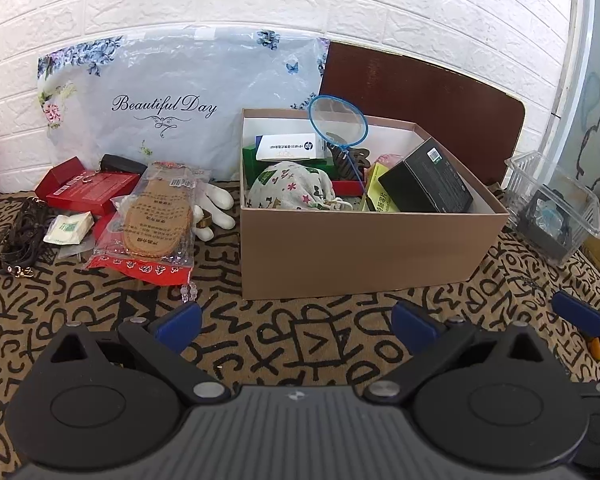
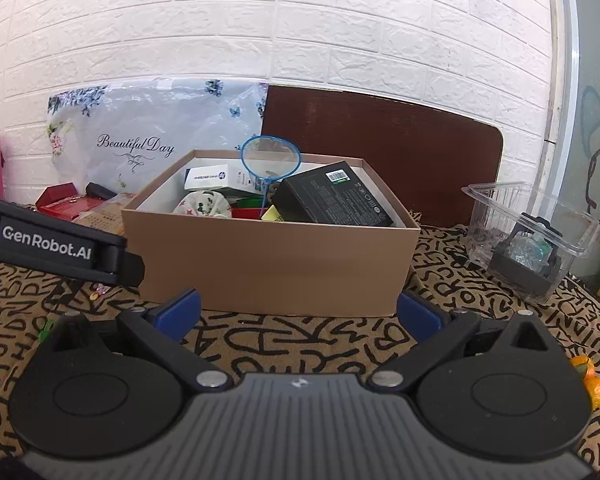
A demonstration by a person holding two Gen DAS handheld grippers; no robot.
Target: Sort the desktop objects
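Left wrist view: both grippers hang empty in front of the half-filled cardboard box (image 1: 364,248).

The left gripper (image 1: 296,326) is spread wide, holding nothing, low over the lettered cloth (image 1: 300,352) just before the box; the right gripper (image 2: 298,312) is likewise wide and empty. The box already holds a black carton (image 1: 428,180), an HP box (image 1: 290,147), a patterned pouch (image 1: 292,188) and a blue net (image 1: 338,120), so it is likely the sorting bin. Left of the box, unsorted, lie packaged insoles (image 1: 156,220), red boxes (image 1: 88,192), a white glove (image 1: 216,208) and a dark strap (image 1: 20,232). Right of it sits a clear plastic tub (image 1: 552,200). The box's near wall blocks a low reach.

white brick wall (image 2: 300,40), letter-patterned tablecloth (image 1: 300,344), brown board (image 2: 380,152)
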